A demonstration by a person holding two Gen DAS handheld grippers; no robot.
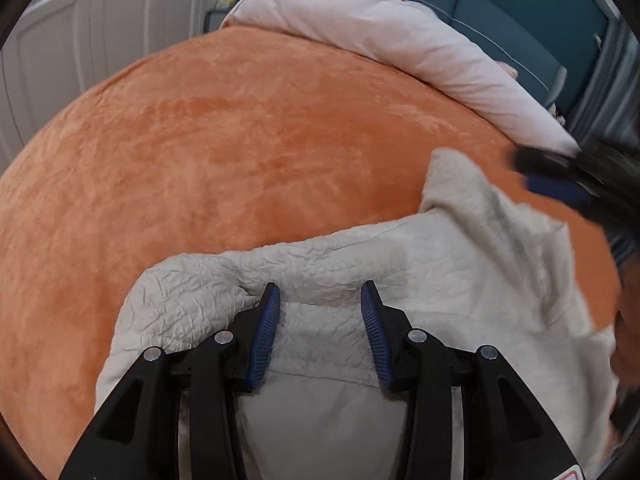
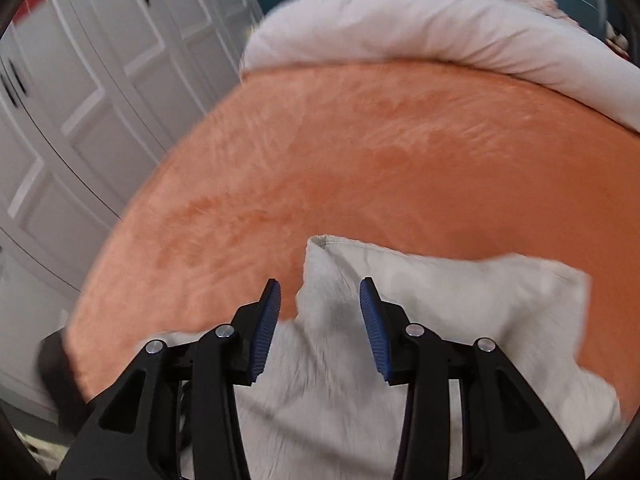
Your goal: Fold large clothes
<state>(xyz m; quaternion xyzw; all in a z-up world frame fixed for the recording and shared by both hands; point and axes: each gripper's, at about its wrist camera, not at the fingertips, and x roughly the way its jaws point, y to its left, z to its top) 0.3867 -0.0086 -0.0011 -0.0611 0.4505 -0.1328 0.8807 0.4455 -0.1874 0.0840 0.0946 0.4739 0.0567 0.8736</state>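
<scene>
- One orange bed cover (image 1: pixel 240 152) fills the room's middle, pale duvet (image 1: pixel 400 40) bunched beyond.
- Cream garment (image 1: pixel 460 272) lies crumpled on it.
- Left gripper (image 1: pixel 320 304) fingers apart over its wrinkled edge.
- Right gripper (image 2: pixel 320 300) fingers apart, fabric between them, untouched.

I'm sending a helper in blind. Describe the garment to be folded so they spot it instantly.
Find the bed with the orange blanket. At its far edge lies a rolled pinkish-white duvet; the garment is at the near edge, under both open claws. It is the crinkled, cream-grey piece lying flat, with one corner poking up, unlike the smooth, plump duvet.
</scene>
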